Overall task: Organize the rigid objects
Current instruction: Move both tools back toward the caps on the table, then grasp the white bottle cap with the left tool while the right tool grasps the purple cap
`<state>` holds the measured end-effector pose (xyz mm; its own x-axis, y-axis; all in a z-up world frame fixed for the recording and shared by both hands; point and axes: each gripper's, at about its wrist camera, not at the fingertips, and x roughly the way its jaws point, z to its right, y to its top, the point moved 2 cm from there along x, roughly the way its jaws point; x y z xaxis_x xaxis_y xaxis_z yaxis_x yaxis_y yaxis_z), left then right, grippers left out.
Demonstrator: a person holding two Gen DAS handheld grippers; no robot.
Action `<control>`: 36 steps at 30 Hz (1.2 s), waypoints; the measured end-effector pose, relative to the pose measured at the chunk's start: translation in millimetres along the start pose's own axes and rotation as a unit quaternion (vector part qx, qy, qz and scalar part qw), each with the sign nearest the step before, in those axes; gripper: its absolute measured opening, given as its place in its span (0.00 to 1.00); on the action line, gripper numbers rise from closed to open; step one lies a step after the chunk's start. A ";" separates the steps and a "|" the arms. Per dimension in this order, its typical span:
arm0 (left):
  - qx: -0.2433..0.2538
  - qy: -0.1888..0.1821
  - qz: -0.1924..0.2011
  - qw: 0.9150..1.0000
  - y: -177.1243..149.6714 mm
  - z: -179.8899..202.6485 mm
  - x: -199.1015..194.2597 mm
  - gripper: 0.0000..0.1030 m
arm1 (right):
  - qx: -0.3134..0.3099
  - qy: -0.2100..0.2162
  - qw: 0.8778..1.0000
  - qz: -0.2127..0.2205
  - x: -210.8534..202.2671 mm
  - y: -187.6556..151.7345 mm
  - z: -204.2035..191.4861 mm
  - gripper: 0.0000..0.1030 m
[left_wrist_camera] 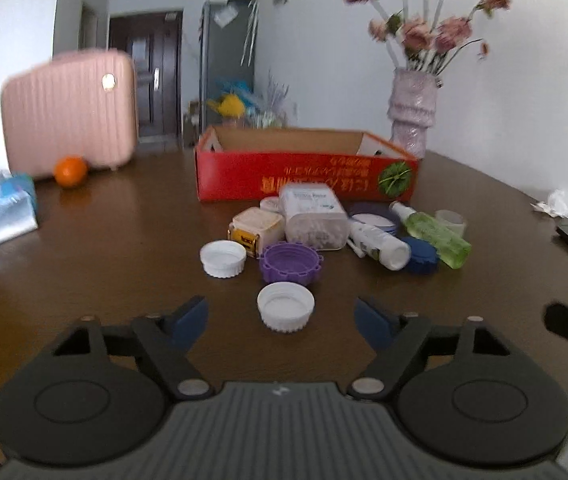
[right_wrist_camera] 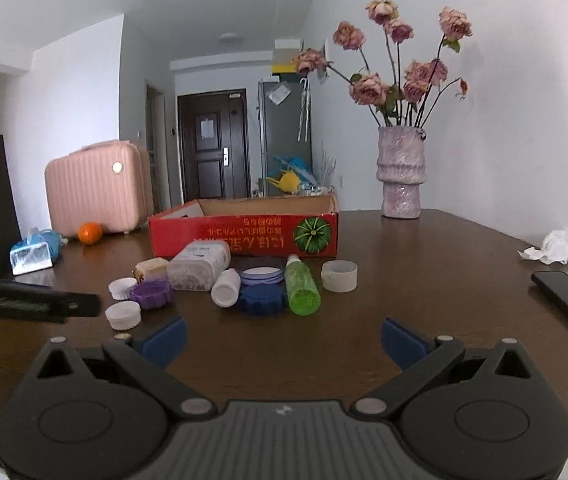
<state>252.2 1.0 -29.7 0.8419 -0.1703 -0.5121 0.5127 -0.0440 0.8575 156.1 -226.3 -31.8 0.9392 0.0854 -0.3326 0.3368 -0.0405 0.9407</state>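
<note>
A red cardboard box (left_wrist_camera: 303, 178) stands open on the brown table; it also shows in the right wrist view (right_wrist_camera: 244, 236). In front of it lie small items: a near white cap (left_wrist_camera: 285, 306), a purple cap (left_wrist_camera: 289, 263), another white cap (left_wrist_camera: 223, 258), a clear tub (left_wrist_camera: 311, 218), a white bottle (left_wrist_camera: 379, 242), a green bottle (left_wrist_camera: 437, 236), a blue lid (left_wrist_camera: 419, 255). My left gripper (left_wrist_camera: 282, 322) is open, just short of the near white cap. My right gripper (right_wrist_camera: 282, 340) is open and empty, short of the blue lid (right_wrist_camera: 262, 298) and green bottle (right_wrist_camera: 301, 286).
A pink case (left_wrist_camera: 70, 114), an orange (left_wrist_camera: 70, 171) and a tissue pack (left_wrist_camera: 4, 208) sit at the left. A vase of roses (right_wrist_camera: 401, 172) stands at the back right. A phone (right_wrist_camera: 567, 300) and crumpled tissue (right_wrist_camera: 549, 252) lie at the right.
</note>
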 end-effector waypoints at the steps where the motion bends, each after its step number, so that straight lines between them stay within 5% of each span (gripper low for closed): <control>1: -0.003 0.000 -0.012 1.000 2.3 0.0 11.0 0.76 | 0.000 0.000 1.000 -0.002 4.1 1.1 -0.1 1.00; 4: 0.010 -0.006 -0.037 0.999 6.0 2.9 37.7 0.66 | -0.001 -0.002 1.000 -0.008 17.4 5.6 -1.4 1.00; 7: 0.008 -0.011 -0.049 0.999 6.0 1.0 51.1 0.40 | 0.000 0.003 1.000 -0.016 33.1 11.5 -4.4 1.00; 12: -0.020 -0.011 -0.020 1.000 6.6 -27.1 28.7 0.40 | -0.002 0.045 0.998 -0.040 66.9 27.6 -22.3 0.94; 19: -0.081 0.070 -0.017 0.994 -3.0 -95.5 0.8 0.40 | -0.071 0.170 0.977 -0.106 147.3 48.4 -102.6 0.87; 22: -0.088 0.088 -0.016 0.992 -2.4 -108.3 -5.5 0.40 | -0.109 0.157 0.969 -0.154 186.4 46.8 -133.1 0.63; 23: -0.091 0.089 -0.012 0.992 -3.0 -111.4 -9.7 0.40 | -0.110 0.153 0.969 -0.161 191.9 45.5 -138.1 0.48; 24: -0.093 0.088 -0.010 0.992 -3.5 -113.1 -12.6 0.40 | -0.113 0.153 0.968 -0.166 196.1 42.9 -141.5 0.44; 30: -0.089 0.079 -0.006 0.993 -2.8 -103.7 -18.7 0.40 | -0.108 0.144 0.973 -0.144 175.7 44.5 -137.1 0.44; 36: -0.067 0.048 0.020 0.996 3.5 -67.2 -41.7 0.40 | -0.096 0.111 0.985 -0.089 111.3 52.4 -94.6 0.44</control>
<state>230.2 74.0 -8.8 0.8714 -0.0749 -0.4848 0.4902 0.0947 0.8664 271.9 -124.7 -13.2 0.8214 0.2905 -0.4908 0.4562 0.1818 0.8711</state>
